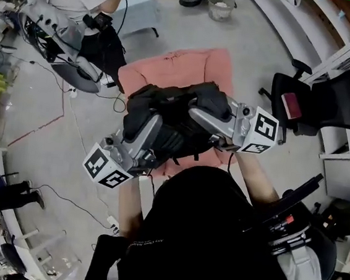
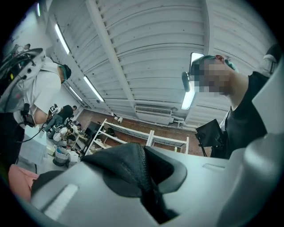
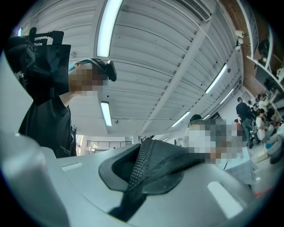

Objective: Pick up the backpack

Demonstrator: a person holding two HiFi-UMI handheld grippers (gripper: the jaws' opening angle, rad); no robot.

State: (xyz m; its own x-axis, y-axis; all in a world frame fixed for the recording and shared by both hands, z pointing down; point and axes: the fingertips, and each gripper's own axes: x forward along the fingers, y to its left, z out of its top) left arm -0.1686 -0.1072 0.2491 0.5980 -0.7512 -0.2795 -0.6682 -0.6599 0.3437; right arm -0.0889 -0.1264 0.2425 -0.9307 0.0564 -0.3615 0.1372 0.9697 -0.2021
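Left hand-held gripper pinches zipper edge of black fabric backpack; right hand-held gripper pinches its woven strap. Backpack hangs between both, over pink cloth. Better lift both sides evenly, grips firm.

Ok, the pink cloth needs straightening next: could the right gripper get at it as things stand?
Probably not yet. The right gripper is shut on the black fabric backpack, and that backpack covers the near part of the pink cloth.
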